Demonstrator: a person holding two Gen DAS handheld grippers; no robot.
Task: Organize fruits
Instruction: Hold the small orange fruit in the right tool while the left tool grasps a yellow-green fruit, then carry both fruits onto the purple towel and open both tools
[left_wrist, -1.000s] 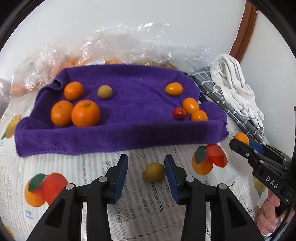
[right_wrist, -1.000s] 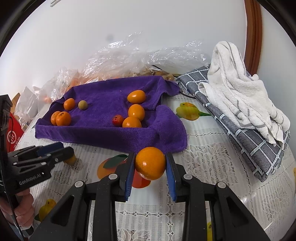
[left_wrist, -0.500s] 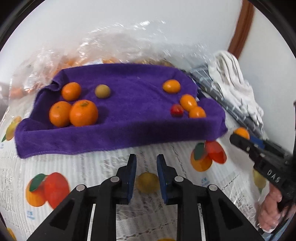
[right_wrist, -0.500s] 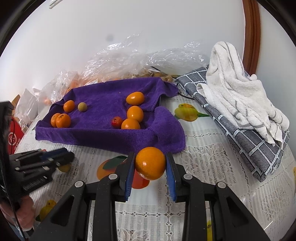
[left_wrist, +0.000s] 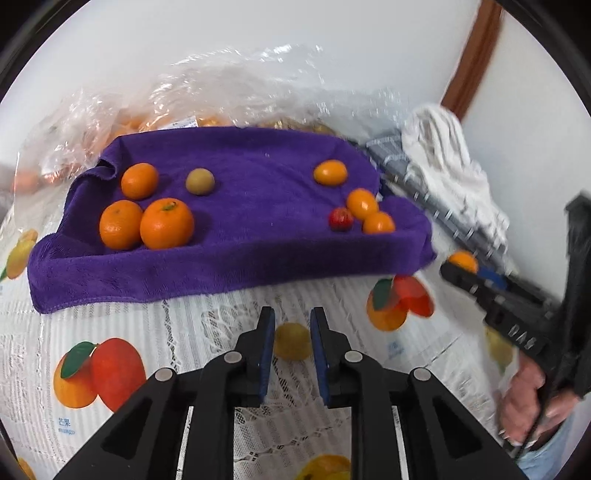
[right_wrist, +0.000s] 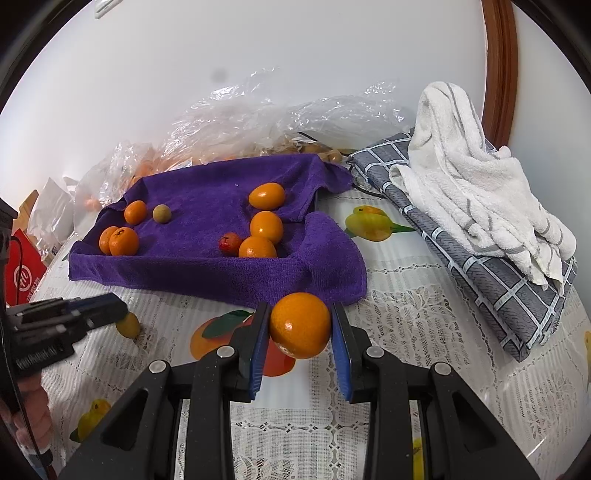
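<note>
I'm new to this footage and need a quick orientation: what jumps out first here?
A purple towel at mid-table holds two clusters of fruit. Nearest the right-wrist camera, the right gripper is clamped on an orange. In front of the towel, the left gripper is shut on a small yellowish fruit.

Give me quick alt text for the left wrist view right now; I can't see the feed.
The left claw is shut on a small yellow-green fruit over the fruit-printed tablecloth. Beyond lies a purple towel holding oranges and smaller fruits. At right, the right claw holds an orange.
</note>
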